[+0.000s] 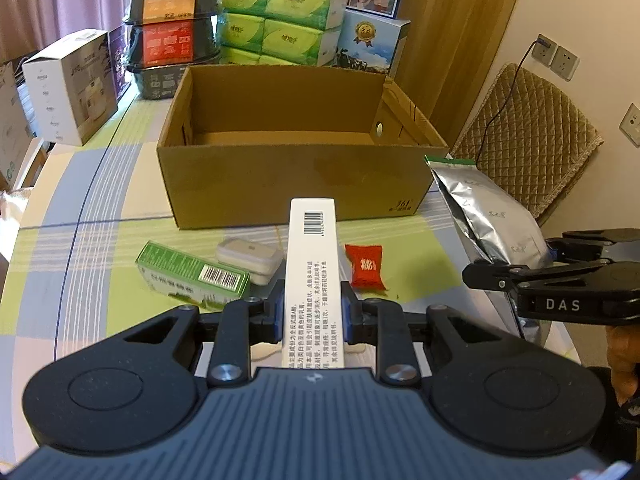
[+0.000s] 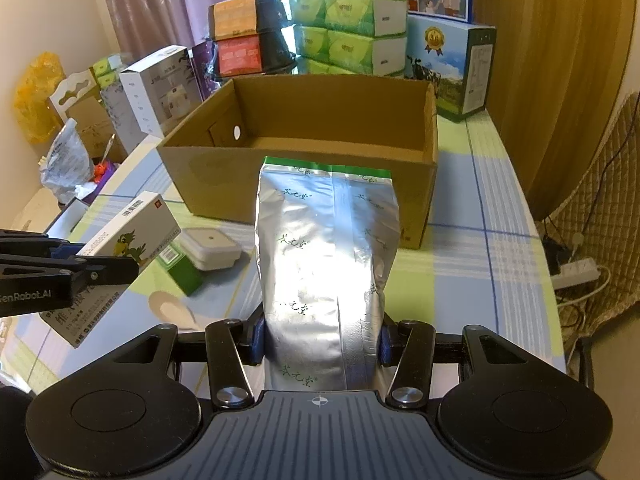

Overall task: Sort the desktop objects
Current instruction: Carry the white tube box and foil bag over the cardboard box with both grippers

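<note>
Left claw is clamped low on the long white carton, right claw on the foil pouch, both held above the bench short of the cardboard box; overhanging ends could be snagged on its near wall, or the slick pouch lost.

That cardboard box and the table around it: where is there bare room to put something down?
The cardboard box looks bare inside. The tablecloth to its right is free up to the table edge. Crowded: the patch before the box, with the green carton, white case and red sachet, and the stacked packages behind.
</note>
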Demonstrator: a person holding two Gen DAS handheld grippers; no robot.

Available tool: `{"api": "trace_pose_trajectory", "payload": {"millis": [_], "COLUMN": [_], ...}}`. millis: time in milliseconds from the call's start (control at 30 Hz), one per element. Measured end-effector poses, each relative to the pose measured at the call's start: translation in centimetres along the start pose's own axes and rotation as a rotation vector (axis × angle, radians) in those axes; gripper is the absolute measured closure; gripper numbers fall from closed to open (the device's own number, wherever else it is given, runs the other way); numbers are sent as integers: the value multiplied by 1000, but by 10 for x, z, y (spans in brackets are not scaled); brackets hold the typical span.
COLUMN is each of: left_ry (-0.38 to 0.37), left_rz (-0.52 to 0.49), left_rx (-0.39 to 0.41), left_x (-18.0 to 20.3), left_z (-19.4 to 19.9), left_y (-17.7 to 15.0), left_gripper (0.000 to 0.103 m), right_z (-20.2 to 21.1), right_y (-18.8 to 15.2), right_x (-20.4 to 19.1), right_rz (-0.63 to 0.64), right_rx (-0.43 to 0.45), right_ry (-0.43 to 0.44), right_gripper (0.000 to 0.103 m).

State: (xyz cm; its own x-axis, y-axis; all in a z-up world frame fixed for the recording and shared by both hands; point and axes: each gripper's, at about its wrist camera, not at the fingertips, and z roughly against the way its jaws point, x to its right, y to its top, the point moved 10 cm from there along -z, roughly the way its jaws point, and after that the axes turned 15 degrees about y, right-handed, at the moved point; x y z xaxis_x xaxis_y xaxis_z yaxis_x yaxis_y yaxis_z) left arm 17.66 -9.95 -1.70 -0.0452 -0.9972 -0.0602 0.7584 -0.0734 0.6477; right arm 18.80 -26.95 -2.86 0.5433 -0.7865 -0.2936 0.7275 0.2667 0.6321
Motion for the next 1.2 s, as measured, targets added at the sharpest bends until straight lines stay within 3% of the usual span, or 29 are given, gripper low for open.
{"api": "trace_pose_trajectory", "payload": {"millis": [633, 933, 1200], "left_ry": [-21, -10, 11], "left_rz": [-31, -62, -63], "left_rx": [22, 72, 73], "left_x": [8, 5, -5], "left_z": [-18, -27, -60], "left_y": [45, 105, 151], "left_gripper": [82, 82, 82], "right_z": [-11, -14, -29], "right_y": [52, 105, 156], "right_x": [18, 27, 39], "right_rz": [20, 33, 19], "right_rx": [20, 39, 39], "right_ry": [8, 20, 33], "right_gripper": [56, 56, 56]}}
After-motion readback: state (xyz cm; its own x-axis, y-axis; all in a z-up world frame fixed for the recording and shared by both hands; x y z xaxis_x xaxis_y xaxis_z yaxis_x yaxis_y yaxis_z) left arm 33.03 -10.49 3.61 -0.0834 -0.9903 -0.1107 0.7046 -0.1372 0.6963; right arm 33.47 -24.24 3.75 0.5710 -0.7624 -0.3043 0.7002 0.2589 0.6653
